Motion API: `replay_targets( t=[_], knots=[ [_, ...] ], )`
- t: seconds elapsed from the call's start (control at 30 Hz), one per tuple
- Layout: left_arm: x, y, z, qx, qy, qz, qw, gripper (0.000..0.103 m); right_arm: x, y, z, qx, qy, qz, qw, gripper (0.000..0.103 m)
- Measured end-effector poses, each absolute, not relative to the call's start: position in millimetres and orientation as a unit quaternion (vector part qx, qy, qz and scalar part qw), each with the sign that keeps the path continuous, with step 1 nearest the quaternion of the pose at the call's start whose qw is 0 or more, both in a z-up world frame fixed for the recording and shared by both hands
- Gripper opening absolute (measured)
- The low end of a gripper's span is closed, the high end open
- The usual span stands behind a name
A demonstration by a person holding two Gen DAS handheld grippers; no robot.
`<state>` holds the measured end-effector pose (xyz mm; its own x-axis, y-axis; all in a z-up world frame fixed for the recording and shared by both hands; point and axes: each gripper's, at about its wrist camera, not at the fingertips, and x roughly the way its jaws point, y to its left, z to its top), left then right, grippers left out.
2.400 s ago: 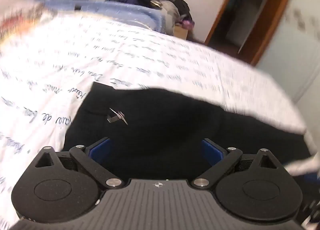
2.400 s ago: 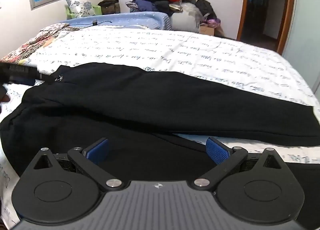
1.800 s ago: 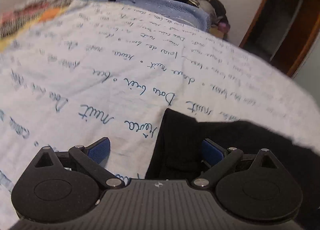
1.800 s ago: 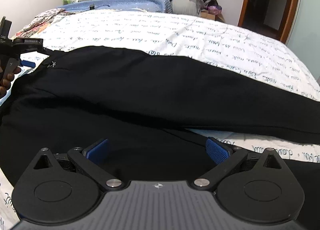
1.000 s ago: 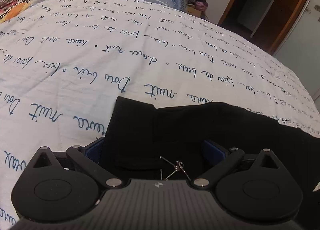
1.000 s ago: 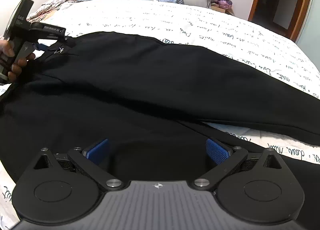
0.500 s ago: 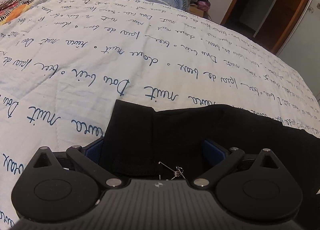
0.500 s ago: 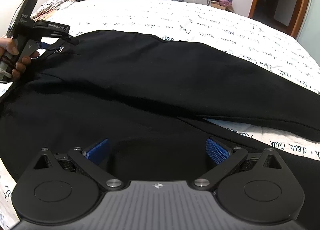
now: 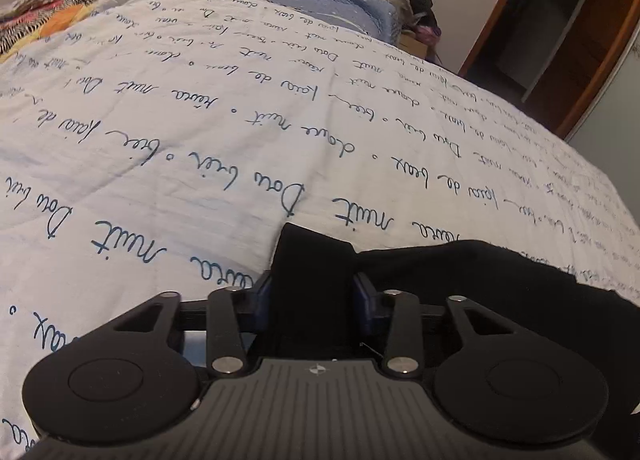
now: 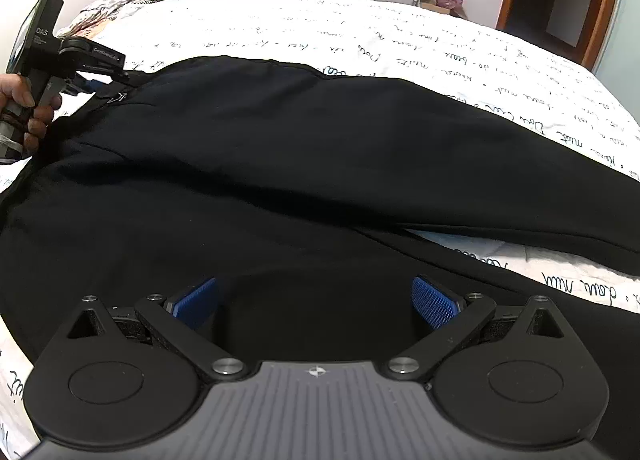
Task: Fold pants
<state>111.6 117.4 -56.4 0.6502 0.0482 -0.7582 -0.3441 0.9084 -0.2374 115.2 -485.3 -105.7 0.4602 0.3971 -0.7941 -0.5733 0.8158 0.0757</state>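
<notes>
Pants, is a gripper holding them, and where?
Yes. The left gripper is shut on the black pants at a corner of the waistband end. The right gripper is open over them, holding nothing.

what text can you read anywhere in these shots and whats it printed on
"DAS": white letters on the left gripper, on its black upper block; smaller lines beneath are too small to read.
"GenRobot.AI", roughly: on the same gripper's arm, small and partly blurred.
"nuit", "Dou", "de": blue script, upside down, on the white bedspread; farther words are illegible.
</notes>
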Motion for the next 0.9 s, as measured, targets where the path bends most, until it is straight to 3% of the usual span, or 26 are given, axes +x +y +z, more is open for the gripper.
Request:
replay_targets(
  t=[0.13, 0.3, 0.43, 0.63, 0.73, 0.8, 0.83, 0.87, 0.9],
  knots=[
    [105, 126, -55, -0.211, 0.398, 0.092, 0.888, 0.034, 116, -484, -106, -0.104, 0.433, 0.289, 0.847, 0.103],
    [101, 169, -68, -0.36, 0.382, 0.038, 0.85, 0.055, 117, -487, -106, -0.105, 0.435, 0.29, 0.846, 0.103],
    [94, 196, -82, -0.446, 0.369, 0.023, 0.815, 0.055, 117, -487, -106, -0.105, 0.435, 0.287, 0.847, 0.103],
    [100, 187, -86, -0.44, 0.364, 0.013, 0.821, 0.054, 119, -485, -110, -0.099, 0.441, 0.288, 0.844, 0.103],
    [106, 175, -80, -0.398, 0.368, 0.028, 0.84, 0.048, 117, -482, -109, -0.105, 0.44, 0.293, 0.843, 0.103],
    [112, 168, -76, -0.354, 0.383, 0.051, 0.852, 0.018, 115, -482, -108, -0.108, 0.433, 0.295, 0.845, 0.103],
    [112, 165, -74, -0.339, 0.382, 0.052, 0.858, 0.015, 114, -483, -106, -0.106, 0.426, 0.296, 0.848, 0.103],
    [112, 161, -71, -0.326, 0.379, 0.047, 0.865, 0.006, 114, -485, -104, -0.102, 0.419, 0.296, 0.852, 0.103],
    [112, 156, -66, -0.311, 0.376, 0.043, 0.872, 0.004, 115, -487, -101, -0.095, 0.411, 0.298, 0.856, 0.103]
  ],
)
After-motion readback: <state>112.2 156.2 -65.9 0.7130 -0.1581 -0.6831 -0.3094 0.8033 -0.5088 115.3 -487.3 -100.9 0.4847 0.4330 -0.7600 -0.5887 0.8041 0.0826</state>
